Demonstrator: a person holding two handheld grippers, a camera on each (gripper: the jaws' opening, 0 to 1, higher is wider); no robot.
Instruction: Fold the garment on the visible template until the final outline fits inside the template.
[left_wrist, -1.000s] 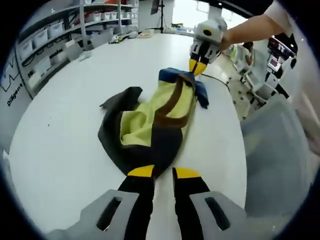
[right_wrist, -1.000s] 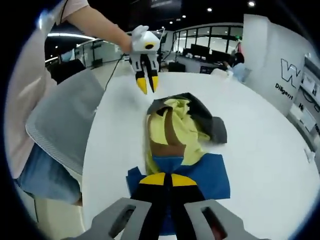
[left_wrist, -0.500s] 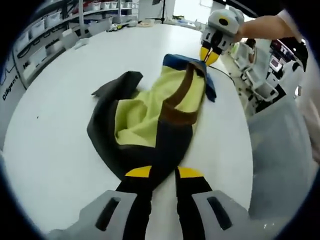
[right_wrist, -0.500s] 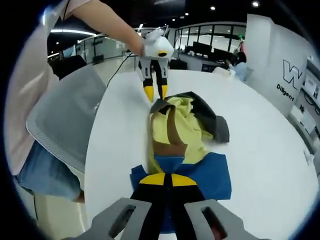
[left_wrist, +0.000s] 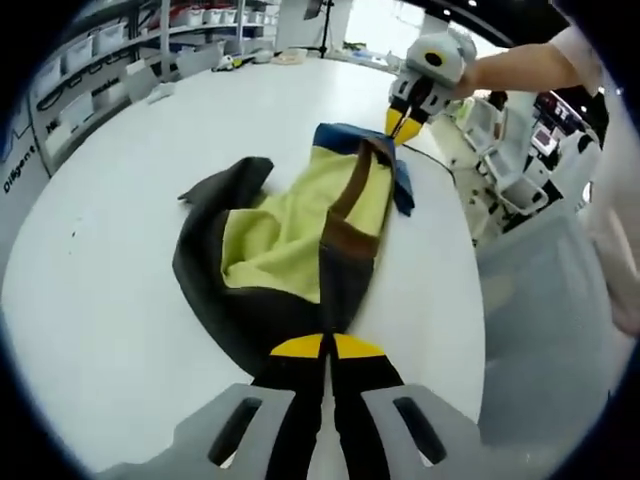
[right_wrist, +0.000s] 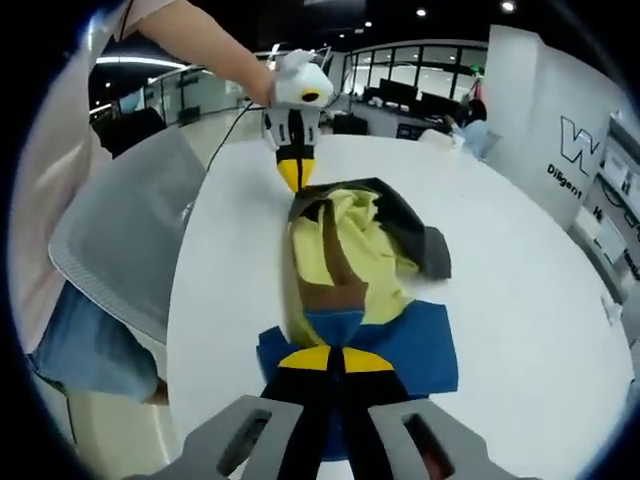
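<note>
A: The garment (left_wrist: 300, 250) lies stretched along the white table (left_wrist: 110, 250), and each gripper has one end of it. In the left gripper view the left gripper (left_wrist: 327, 346) sits at six o'clock, yellow tips pressed together on the dark hem.

B: And at one o'clock in that same view the right gripper (left_wrist: 402, 124) pinches the blue end. The right gripper view confirms it: the right gripper (right_wrist: 326, 359) has its jaws closed on the blue panel, the left gripper (right_wrist: 291, 172) up at twelve o'clock clamping the dark edge.

A: So the long axis runs straight from one pair of jaws to the other, six to twelve in both views. Neither hand is nearer; they share it.

B: A dark flap (left_wrist: 225, 180) sticks out toward ten o'clock in the left gripper view. I'd judge that still needs tucking.

A: I can't make out any template outline on the table.

B: Nor I. The tabletop looks smooth and pale. Shelves with bins (left_wrist: 95, 40) stand at eleven o'clock, a grey chair (right_wrist: 125, 240) at nine o'clock in the right gripper view, and glass-walled office space (right_wrist: 420, 75) behind.
</note>
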